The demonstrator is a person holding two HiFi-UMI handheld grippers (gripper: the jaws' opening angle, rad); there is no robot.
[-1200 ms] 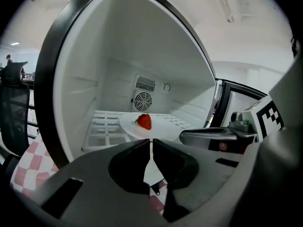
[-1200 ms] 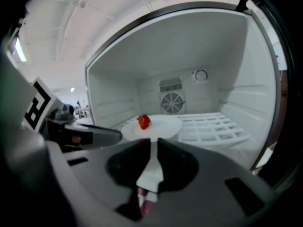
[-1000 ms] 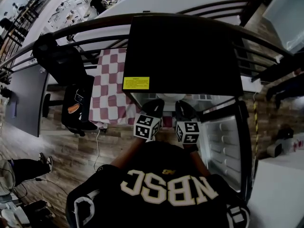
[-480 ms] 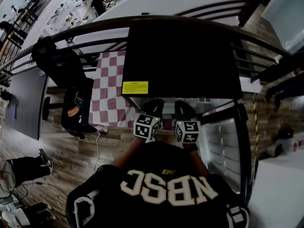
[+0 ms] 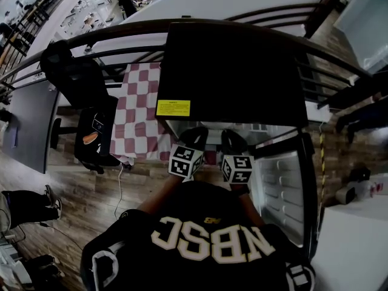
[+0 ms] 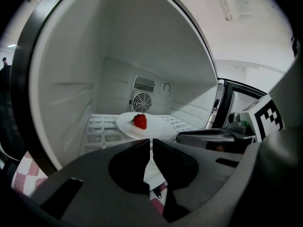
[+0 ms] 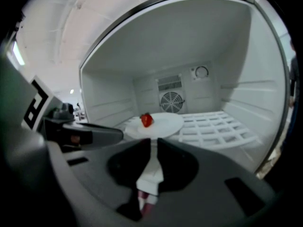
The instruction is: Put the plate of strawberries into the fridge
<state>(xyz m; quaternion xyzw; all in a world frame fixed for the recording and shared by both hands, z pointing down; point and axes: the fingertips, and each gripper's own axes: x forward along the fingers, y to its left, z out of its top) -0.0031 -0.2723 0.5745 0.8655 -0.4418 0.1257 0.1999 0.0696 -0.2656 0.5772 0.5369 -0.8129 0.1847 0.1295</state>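
Head view: black top of fridge (image 5: 236, 65) covers most of inside; jaw tips of left hand-held gripper (image 6: 151, 144) and right hand-held gripper (image 7: 154, 144) lost beneath it. Gripper views: near rim of plate (image 6: 161, 127) hidden behind jaws; white sliver in each slit, probably pinched rim. Far people (image 5: 127, 5) too small to make out.

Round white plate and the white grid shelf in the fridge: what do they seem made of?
The round white plate looks like glazed ceramic or melamine: smooth, opaque, soft sheen. The white grid shelf looks like coated wire or moulded plastic: matte, flat bars.
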